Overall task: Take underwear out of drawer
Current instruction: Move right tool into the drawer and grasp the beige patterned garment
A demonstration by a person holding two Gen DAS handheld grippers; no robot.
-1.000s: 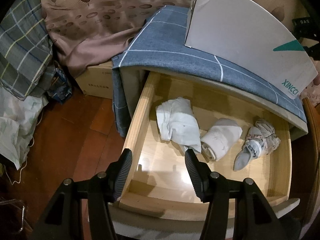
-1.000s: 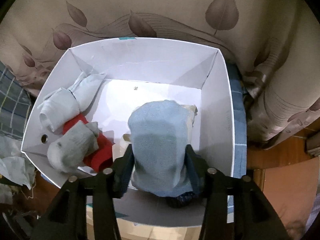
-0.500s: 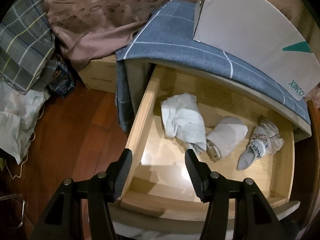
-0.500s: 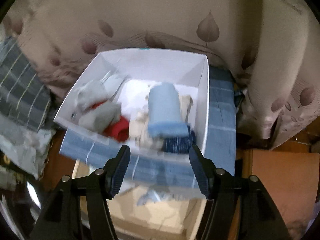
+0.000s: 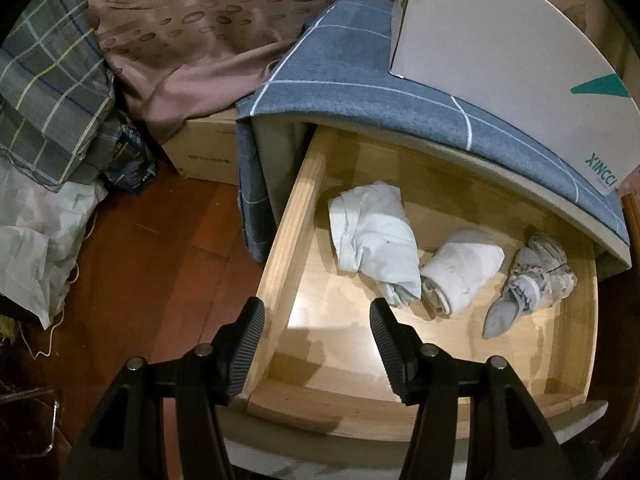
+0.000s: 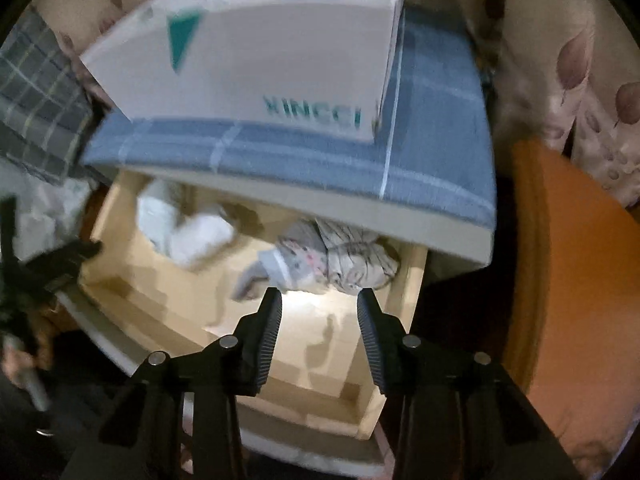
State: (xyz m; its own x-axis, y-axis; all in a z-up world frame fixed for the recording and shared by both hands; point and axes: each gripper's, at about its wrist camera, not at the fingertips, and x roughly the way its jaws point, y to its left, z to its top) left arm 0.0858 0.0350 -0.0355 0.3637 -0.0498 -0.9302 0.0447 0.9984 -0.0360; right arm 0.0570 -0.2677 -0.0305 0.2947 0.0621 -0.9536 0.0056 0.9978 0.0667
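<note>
Left gripper hangs above the drawer's front-left corner, jaws spread wide, nothing between them; its left finger sits over the drawer's left wall, the right finger over bare drawer floor. Right gripper hovers above the front-right part of the drawer, jaws also apart and empty, aimed toward the patterned bundle.

Underwear in the drawer, toward its back edge, in a row: a pale blue-white crumpled piece nearest the left wall, a white roll touching it at mid-drawer, and a grey patterned bundle near the right wall, apart from the roll. Right wrist view shows the patterned bundle just beyond the fingertips; that view is motion-blurred.

Writing: white cardboard box on the cabinet top reads "XINCCI" in teal, with a teal triangle mark.

Surroundings: blue checked cloth covers the cabinet top under the box. Brown leaf-print curtain behind. Plaid fabric and a carton on the wooden floor to the left. Orange surface right of the cabinet.
</note>
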